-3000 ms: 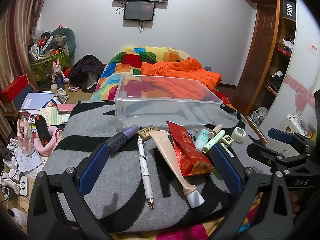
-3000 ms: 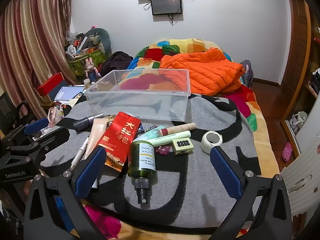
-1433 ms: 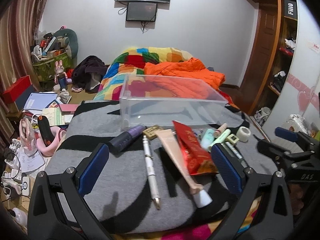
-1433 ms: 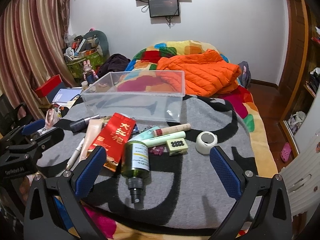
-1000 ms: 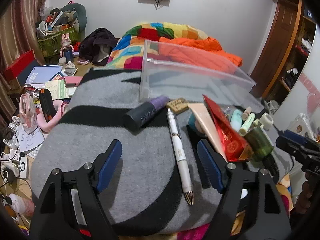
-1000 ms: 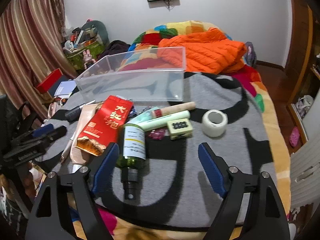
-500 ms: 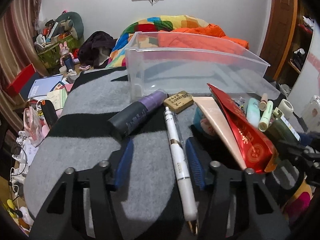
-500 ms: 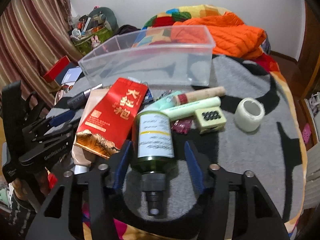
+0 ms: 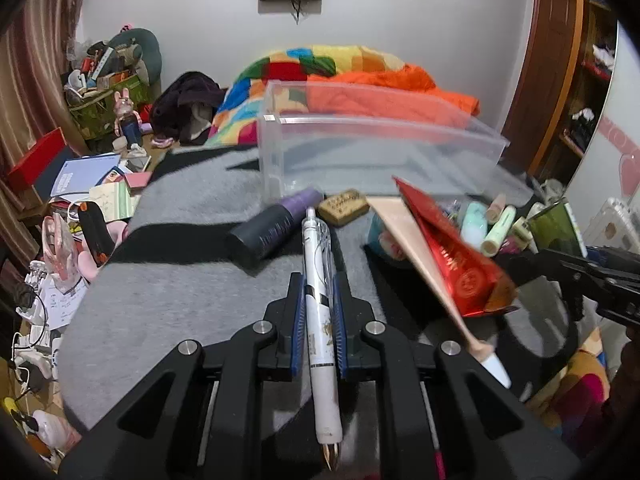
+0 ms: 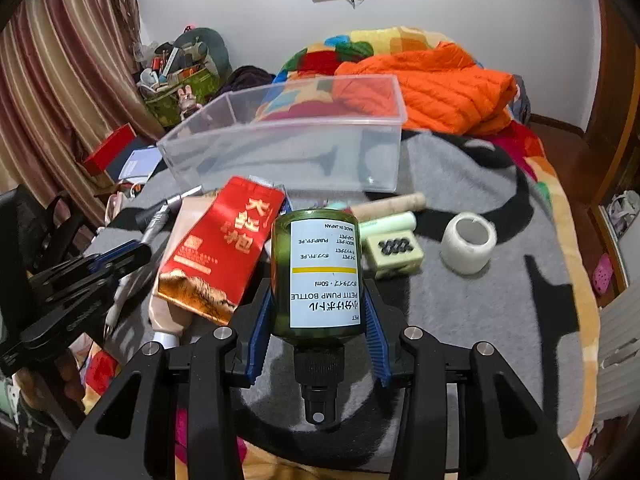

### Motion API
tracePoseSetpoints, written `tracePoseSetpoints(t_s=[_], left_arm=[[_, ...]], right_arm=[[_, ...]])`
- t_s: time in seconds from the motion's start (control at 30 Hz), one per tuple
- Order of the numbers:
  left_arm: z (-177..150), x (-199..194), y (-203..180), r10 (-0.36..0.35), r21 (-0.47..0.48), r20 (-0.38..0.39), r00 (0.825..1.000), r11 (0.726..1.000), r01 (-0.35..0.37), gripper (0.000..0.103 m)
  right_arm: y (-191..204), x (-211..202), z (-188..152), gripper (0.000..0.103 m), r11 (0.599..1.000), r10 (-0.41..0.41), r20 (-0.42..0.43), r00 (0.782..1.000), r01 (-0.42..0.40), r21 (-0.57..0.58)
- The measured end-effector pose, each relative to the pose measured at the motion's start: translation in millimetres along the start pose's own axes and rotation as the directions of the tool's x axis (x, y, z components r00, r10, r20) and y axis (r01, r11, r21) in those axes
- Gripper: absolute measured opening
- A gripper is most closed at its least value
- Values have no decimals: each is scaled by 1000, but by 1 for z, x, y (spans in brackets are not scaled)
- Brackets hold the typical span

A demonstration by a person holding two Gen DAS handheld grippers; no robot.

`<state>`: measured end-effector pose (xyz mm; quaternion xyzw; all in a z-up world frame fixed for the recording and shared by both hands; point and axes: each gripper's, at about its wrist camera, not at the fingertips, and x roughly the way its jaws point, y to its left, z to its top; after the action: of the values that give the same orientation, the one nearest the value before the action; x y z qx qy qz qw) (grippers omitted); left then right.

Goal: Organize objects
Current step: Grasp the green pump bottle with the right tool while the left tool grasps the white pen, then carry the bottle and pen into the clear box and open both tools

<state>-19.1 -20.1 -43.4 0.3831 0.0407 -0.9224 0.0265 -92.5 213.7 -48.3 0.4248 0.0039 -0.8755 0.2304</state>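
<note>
Bin [image 10: 280, 152], clear and empty, sits behind the clutter on grey blanket [image 10: 480, 300], likely the drop spot. Right gripper [image 10: 318, 320] closing on green pump bottle [image 10: 316, 272]. Left gripper [image 9: 318, 308] closing, pads pinching white pen [image 9: 320, 320] lengthwise for lifting.

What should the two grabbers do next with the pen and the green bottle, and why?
Probably lift both and carry them to the clear bin. The left gripper is closing on the white pen, the right gripper on the green bottle, and the bin behind looks empty.
</note>
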Motion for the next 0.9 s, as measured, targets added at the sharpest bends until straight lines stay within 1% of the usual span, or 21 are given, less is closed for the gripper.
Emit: tracePoseSetpoints(t_s=[0.2,0.43,0.63,0.77,0.9], left_arm=[[18,-27,4,-19,-12,76,997,1000,20,13],[48,-44,4,-34,-30,163,986,999,39,12],[74,-49,4,-48,-18,208,977,998,53,12],[96,-52,7,-72,-21,235,969,997,79,10],[117,-51,6,-60,-12,261,964,998,66,10]], right_arm=[[2,-16,20,38,1000,-14,69,998,15,-13],[6,-31,53,38,999,-21,156,987,27,-34],[12,-32,83,38,998,-15,197,980,26,-50],[13,-29,102,38,998,-15,212,977,27,-55],[14,-22,120,38,998,-17,215,977,31,-59]])
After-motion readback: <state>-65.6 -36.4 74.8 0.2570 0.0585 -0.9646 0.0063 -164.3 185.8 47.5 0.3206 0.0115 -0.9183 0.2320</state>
